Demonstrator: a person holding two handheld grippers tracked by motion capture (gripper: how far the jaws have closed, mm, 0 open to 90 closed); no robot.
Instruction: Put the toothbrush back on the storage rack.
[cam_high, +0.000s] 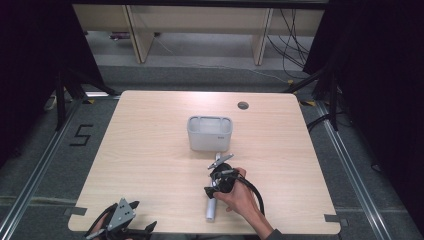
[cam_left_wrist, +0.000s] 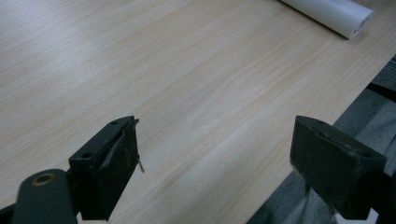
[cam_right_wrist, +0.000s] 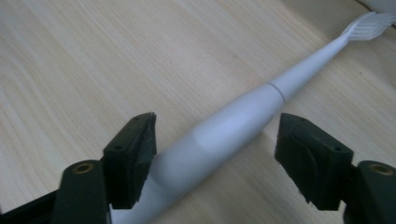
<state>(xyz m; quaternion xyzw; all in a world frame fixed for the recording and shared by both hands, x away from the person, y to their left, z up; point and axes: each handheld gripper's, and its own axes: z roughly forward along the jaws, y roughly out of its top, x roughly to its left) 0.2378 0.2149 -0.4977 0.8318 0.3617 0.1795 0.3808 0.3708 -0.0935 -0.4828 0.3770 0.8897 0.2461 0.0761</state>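
A white electric toothbrush (cam_high: 211, 209) lies on the wooden table, its bristle head (cam_right_wrist: 369, 25) pointing toward a grey-white bin (cam_high: 210, 134). My right gripper (cam_high: 214, 186) hangs over its handle (cam_right_wrist: 233, 126). In the right gripper view the gripper (cam_right_wrist: 215, 154) is open and its jaws straddle the handle: the left pad is close against it, the right pad stands clear. My left gripper (cam_high: 145, 229) rests near the table's front left edge. In the left gripper view it (cam_left_wrist: 215, 154) is open with only bare wood between the jaws, and the toothbrush's butt end (cam_left_wrist: 331, 11) lies farther off.
The open-topped bin stands mid-table, just beyond the brush head. A round cable hole (cam_high: 243, 105) sits near the far edge. The table's front edge (cam_left_wrist: 327, 116) runs close beside my left gripper. Dark floor, rails and cables surround the table.
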